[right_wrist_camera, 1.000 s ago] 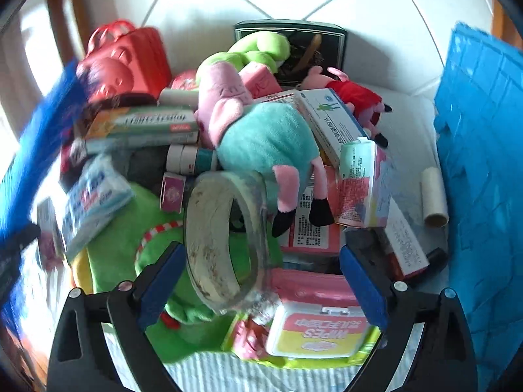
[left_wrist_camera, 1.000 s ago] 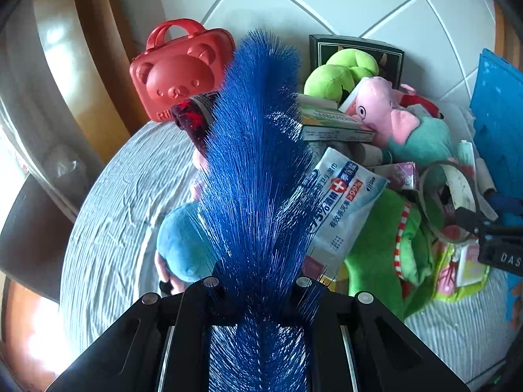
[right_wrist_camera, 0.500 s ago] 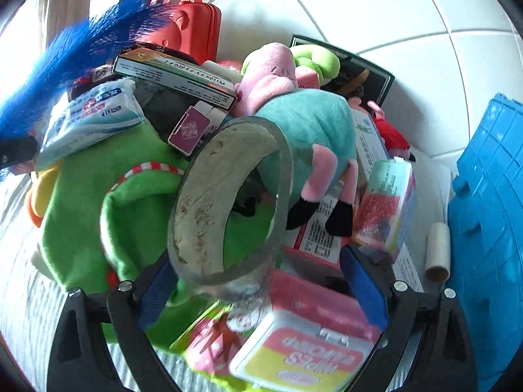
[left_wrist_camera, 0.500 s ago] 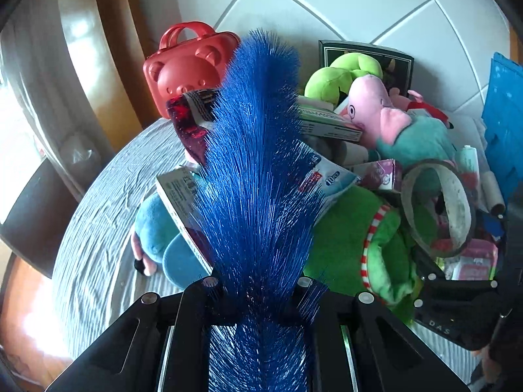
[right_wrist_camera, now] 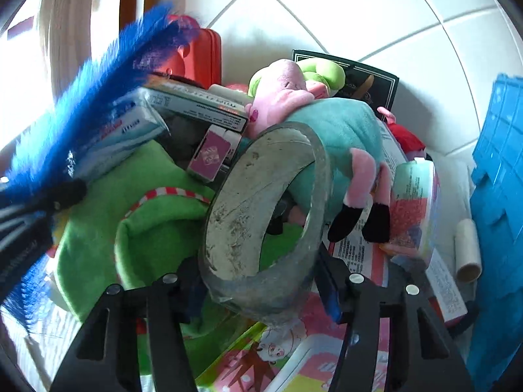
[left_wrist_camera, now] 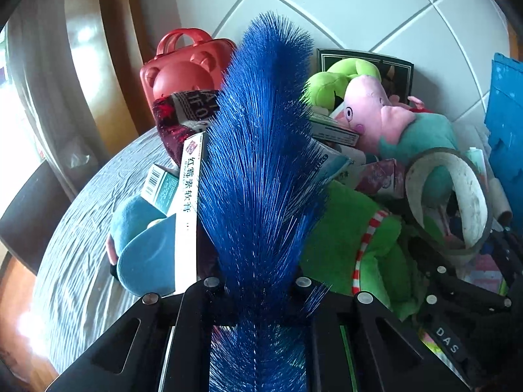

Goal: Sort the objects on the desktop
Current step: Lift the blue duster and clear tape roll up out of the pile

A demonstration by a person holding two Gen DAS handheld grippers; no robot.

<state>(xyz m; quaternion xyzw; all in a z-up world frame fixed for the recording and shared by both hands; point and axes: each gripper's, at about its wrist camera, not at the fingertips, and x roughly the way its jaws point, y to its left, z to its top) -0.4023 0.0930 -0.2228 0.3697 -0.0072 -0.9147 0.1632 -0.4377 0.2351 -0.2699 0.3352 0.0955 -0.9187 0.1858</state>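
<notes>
Here the right gripper straddles the tape roll, which fills the centre of the right wrist view and stands on edge, tilted, with its open bore facing the upper right of the frame and its round axis running roughly from lower left to upper right. The jaws are closing, with the lower rim of the roll between them; the blue pads sit at either flank of that rim, apparently at the point of contact, though whether they already press firmly cannot be told. The roll rests on the heap, leaning against the teal plush behind it and above the green plush at lower left. In the left wrist view the same roll appears at the right edge of the frame, with the right gripper's black body below it. The left gripper is pinched tight on the stem of the blue brush, whose bristles rise straight up the middle of the frame along the fingers' line and screen much of the pile. The relation that matters: the roll lies directly ahead of and between the right fingers, well to the side of the left ones, so the right hand is the nearer and, by this judgement, the one placed to lift it clear of the heap.
</notes>
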